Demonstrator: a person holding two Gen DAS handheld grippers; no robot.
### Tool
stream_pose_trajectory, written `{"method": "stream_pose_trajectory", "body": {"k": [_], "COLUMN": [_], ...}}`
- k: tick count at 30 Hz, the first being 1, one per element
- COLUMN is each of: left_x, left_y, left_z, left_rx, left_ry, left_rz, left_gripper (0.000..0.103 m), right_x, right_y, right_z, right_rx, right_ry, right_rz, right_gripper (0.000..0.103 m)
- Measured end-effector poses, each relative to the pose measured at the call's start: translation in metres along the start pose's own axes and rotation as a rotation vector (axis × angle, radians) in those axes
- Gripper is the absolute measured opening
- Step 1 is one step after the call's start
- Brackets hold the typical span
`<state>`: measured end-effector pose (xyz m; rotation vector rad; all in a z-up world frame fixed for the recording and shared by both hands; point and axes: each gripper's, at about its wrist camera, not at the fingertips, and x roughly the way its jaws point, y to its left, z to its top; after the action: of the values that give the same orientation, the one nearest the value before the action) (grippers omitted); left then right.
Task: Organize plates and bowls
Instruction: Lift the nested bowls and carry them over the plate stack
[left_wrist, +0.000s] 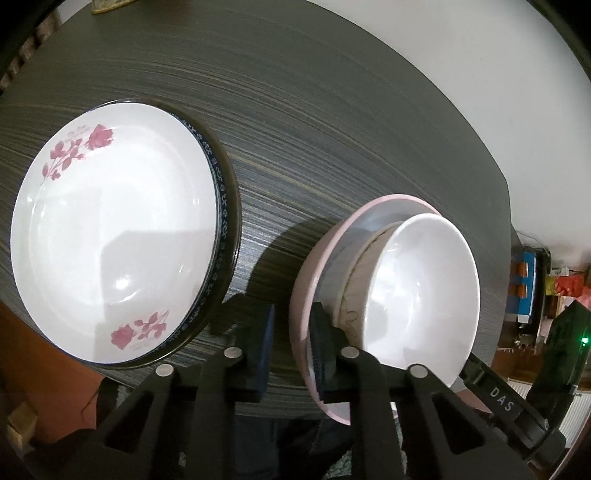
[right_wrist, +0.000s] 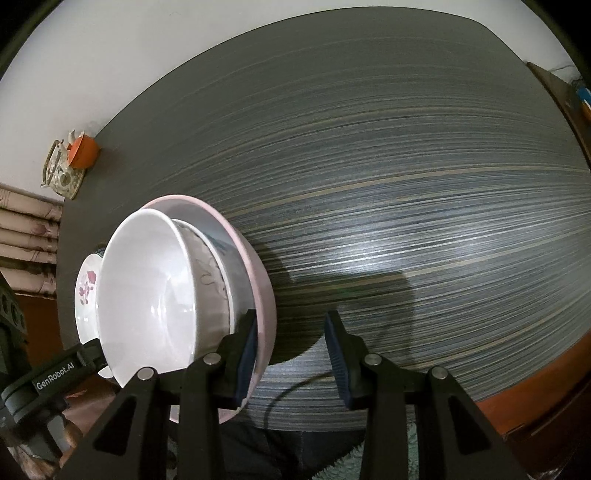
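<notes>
Straddling the rim of the pink bowl (left_wrist: 301, 295), the left claw (left_wrist: 290, 314) is clenched on it, one pad inside the wall and one outside. That bowl sits at the near edge of the tabletop (left_wrist: 332, 129) and holds a patterned bowl (left_wrist: 351, 288), with a white bowl (left_wrist: 417, 295) nested on top. The right claw (right_wrist: 291, 317) also spans the pink rim on the opposite side but is released: its inner pad lies by the inside wall, and its outer pad hangs well clear over the tabletop. Just beside the bowls, on the left claw's side, a rose plate (left_wrist: 118, 240) rests on a blue-rimmed plate (left_wrist: 221, 199).
</notes>
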<state>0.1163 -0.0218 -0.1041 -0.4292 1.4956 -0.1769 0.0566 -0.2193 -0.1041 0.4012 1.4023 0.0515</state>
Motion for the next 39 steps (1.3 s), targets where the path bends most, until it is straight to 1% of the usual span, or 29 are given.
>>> {"method": "stream_pose_trajectory", "body": {"k": [2, 5, 7, 9, 12, 15, 17, 30, 39], "left_x": [-0.001, -0.001, -0.001, 0.000, 0.000, 0.000, 0.000, -0.001, -0.003], "left_y": [0.000, 0.000, 0.000, -0.001, -0.001, 0.000, 0.000, -0.010, -0.010], "left_z": [-0.001, 0.000, 0.001, -0.001, -0.001, -0.001, -0.001, -0.005, -0.005], "left_rx": [0.009, 0.012, 0.013, 0.016, 0.016, 0.020, 0.018, 0.038, 0.059], "left_ry": [-0.004, -0.006, -0.006, -0.010, -0.011, -0.011, -0.012, -0.034, -0.061], "left_rz": [0.001, 0.003, 0.001, 0.003, 0.002, 0.003, 0.004, 0.015, 0.013], "left_gripper": [0.008, 0.008, 0.008, 0.008, 0.008, 0.008, 0.008, 0.008, 0.008], "right_x": [0.000, -0.001, -0.002, -0.003, -0.005, -0.006, -0.007, -0.012, -0.013], "right_y": [0.000, -0.002, -0.003, -0.001, 0.004, 0.005, 0.008, 0.006, 0.005], "right_z": [0.000, 0.000, -0.001, -0.002, -0.003, -0.004, -0.005, -0.006, -0.007], "right_rx": [0.007, 0.014, 0.016, 0.017, 0.002, -0.009, -0.015, -0.003, 0.006], "right_ry": [0.000, -0.006, -0.012, -0.017, -0.027, -0.032, -0.036, -0.054, -0.060], "right_rz": [0.005, 0.012, 0.025, 0.035, 0.037, 0.039, 0.037, 0.042, 0.045], "right_gripper": [0.036, 0.036, 0.031, 0.024, 0.017, 0.012, 0.010, 0.010, 0.010]}}
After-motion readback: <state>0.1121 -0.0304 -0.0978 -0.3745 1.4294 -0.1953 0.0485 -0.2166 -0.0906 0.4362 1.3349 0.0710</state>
